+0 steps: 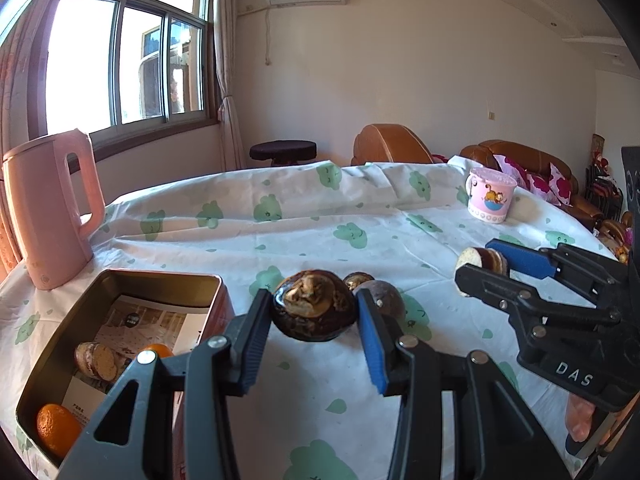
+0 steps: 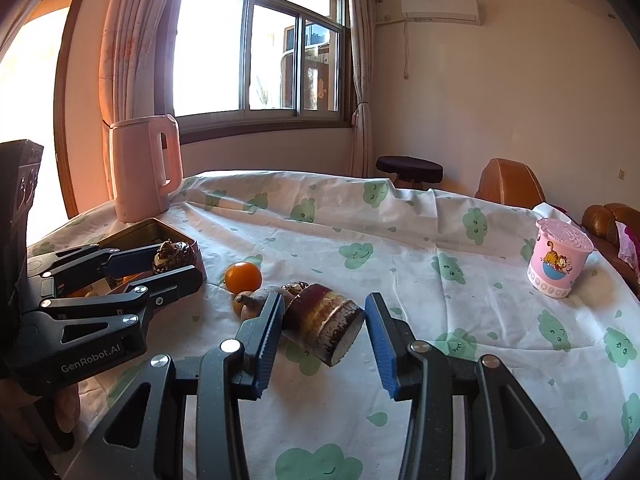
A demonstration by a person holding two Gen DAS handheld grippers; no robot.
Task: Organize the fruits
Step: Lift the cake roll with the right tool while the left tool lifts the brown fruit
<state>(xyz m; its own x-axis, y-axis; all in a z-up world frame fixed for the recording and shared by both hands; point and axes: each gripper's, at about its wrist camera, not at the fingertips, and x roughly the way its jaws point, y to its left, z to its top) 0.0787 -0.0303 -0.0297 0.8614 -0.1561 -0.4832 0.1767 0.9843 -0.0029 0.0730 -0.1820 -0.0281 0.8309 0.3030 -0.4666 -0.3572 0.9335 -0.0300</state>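
Note:
My left gripper (image 1: 312,300) is shut on a dark brown round fruit (image 1: 314,314); in the right wrist view that left gripper (image 2: 176,260) holds it by the near corner of the open tin box (image 2: 170,233). The tin box (image 1: 160,277) holds two oranges (image 1: 56,428) and a sliced brown piece (image 1: 96,360). My right gripper (image 2: 324,304) is shut on a brown cut fruit chunk (image 2: 320,322) with a pale cut face, low over the cloth. On the cloth lie an orange (image 2: 243,277) and small brown fruits (image 2: 245,305).
A pink kettle (image 1: 48,208) stands behind the tin at the table's left edge. A pink cartoon cup (image 2: 558,258) sits at the far right. The white cloth with green prints (image 1: 320,220) covers the table. A brown sofa (image 1: 388,146) and a dark stool (image 1: 282,152) stand beyond.

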